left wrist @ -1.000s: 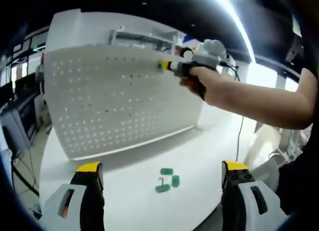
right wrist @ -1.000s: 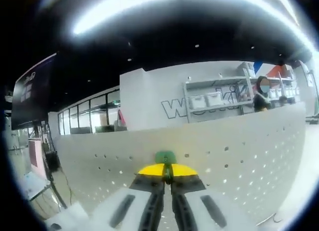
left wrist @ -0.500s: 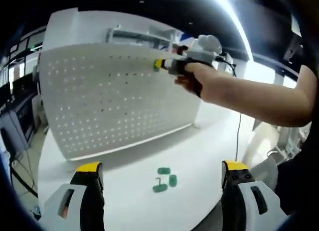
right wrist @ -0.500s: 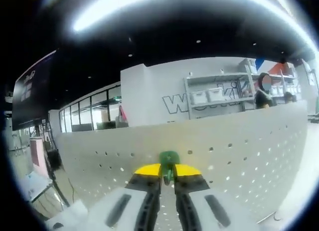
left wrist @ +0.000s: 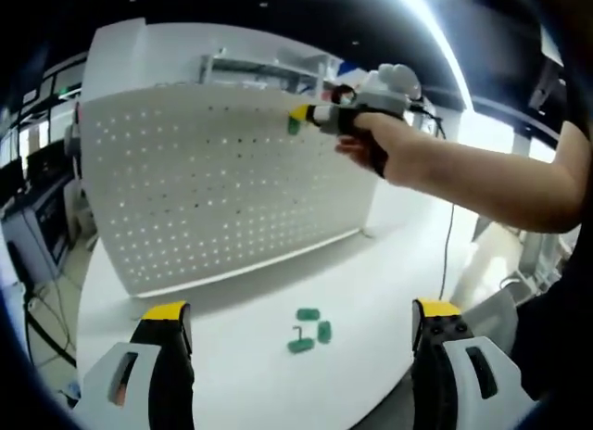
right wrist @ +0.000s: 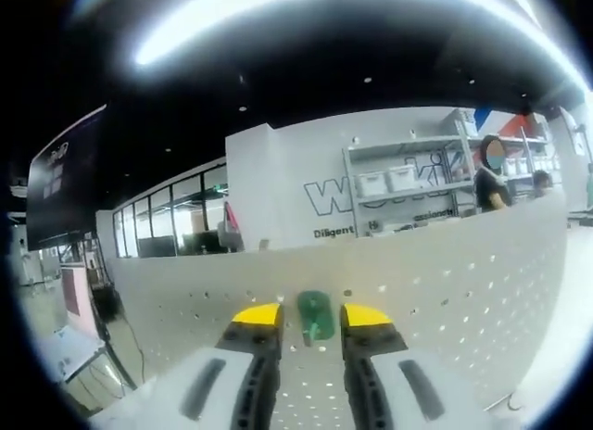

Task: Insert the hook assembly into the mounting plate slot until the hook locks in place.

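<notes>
Right gripper view: your right gripper (right wrist: 310, 315) has its yellow-tipped jaws parted, with the green hook (right wrist: 315, 317) between them on the white pegboard (right wrist: 463, 291), near its top edge; contact with the jaws can't be judged. Left gripper view: your left gripper (left wrist: 301, 321) is spread wide and empty above the white table (left wrist: 371, 272), where three green hooks (left wrist: 309, 329) lie clustered.

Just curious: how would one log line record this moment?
right gripper: open | green hook: on pegboard | left gripper: open, idle
</notes>
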